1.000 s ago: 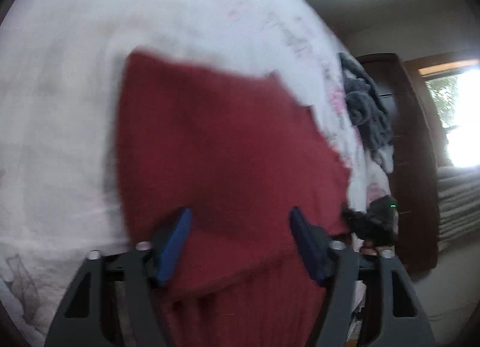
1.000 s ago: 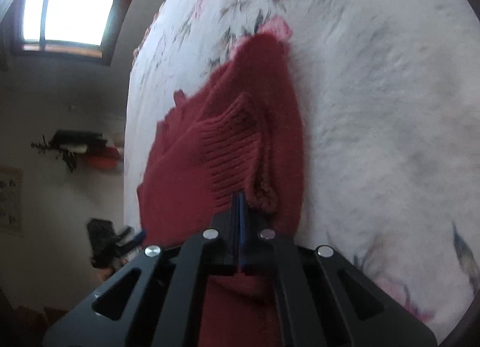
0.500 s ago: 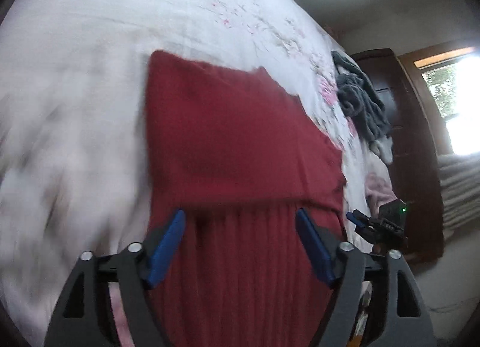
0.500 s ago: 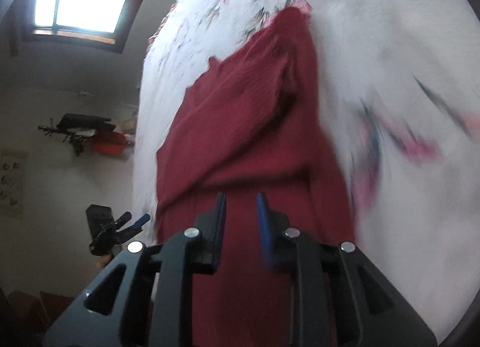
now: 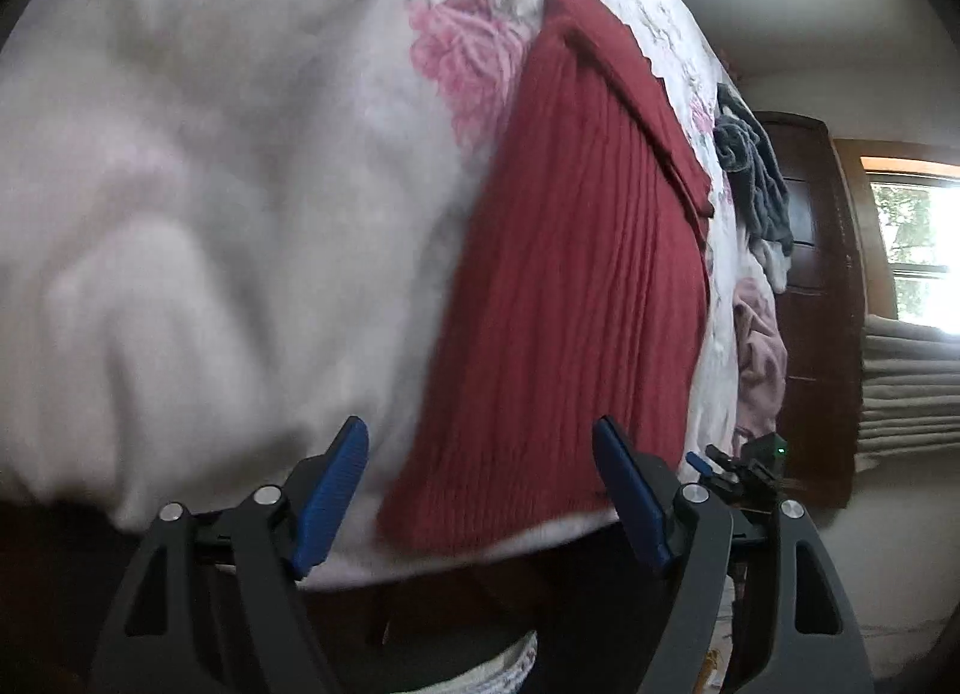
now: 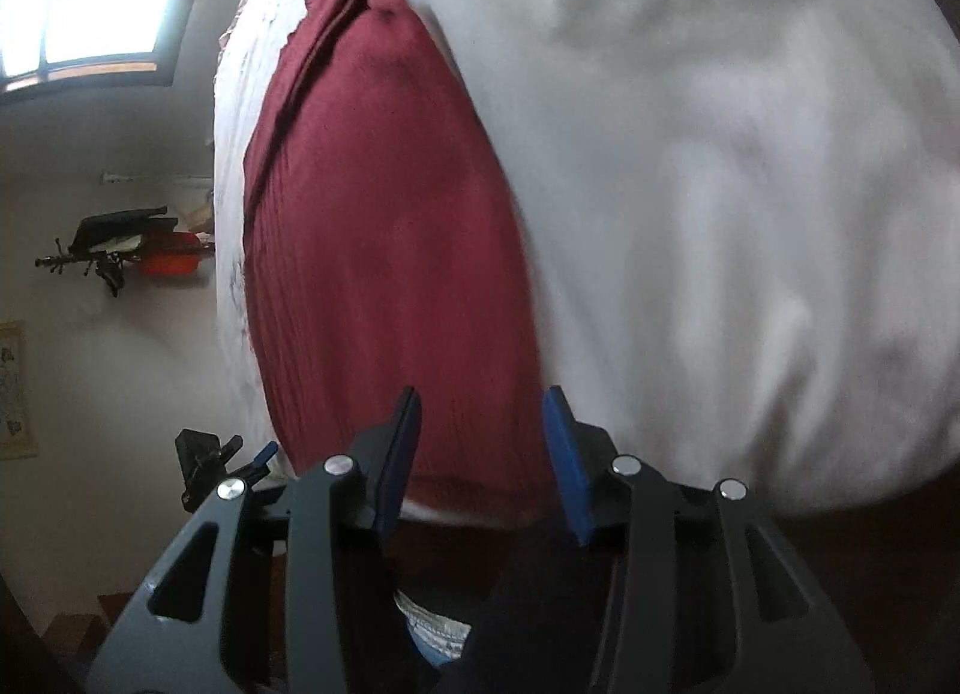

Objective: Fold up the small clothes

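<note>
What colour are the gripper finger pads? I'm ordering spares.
Blue pads on black fingers, clearest in the left wrist view.

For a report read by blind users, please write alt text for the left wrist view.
A folded dark red ribbed sweater lies on a white floral bedspread near the bed's edge, with the open left tongs empty in front of it. Grey clothes and a pink garment lie beyond.

A bed (image 5: 210, 184) under a white flowered cover fills the room. Beyond its far side stands a dark wooden wardrobe (image 5: 822, 298), with a bright window (image 5: 918, 250) beside it. Another window (image 6: 90, 4) glows on a pale wall (image 6: 108, 346).
</note>
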A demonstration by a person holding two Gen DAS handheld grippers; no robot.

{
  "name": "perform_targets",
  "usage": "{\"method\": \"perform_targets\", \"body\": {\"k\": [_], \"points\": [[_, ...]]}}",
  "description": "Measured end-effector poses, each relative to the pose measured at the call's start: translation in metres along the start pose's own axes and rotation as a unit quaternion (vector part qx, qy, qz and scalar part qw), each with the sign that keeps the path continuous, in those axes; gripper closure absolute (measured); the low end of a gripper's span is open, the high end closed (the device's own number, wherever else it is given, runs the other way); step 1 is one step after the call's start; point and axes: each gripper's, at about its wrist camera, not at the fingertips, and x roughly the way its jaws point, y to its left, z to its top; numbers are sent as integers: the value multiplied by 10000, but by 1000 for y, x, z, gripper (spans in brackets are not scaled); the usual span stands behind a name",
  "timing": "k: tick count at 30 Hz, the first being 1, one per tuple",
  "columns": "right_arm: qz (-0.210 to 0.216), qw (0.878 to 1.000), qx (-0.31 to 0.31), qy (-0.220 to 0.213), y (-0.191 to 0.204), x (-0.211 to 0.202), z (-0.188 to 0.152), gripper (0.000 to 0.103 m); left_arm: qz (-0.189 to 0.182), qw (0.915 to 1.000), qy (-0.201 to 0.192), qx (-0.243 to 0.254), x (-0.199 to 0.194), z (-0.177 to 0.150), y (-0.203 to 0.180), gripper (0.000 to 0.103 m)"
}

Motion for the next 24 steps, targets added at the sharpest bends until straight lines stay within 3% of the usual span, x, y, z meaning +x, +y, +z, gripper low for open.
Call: {"method": "perform_targets", "body": {"k": [12,24], "points": [[-213,9997,66,75,-6,18,-19,61,73,9976,593,-348,30,-9,18,25],[-220,9994,-74,271,3,30,-22,54,-72,9956,933,-31,55,-10,-7,27]]}}
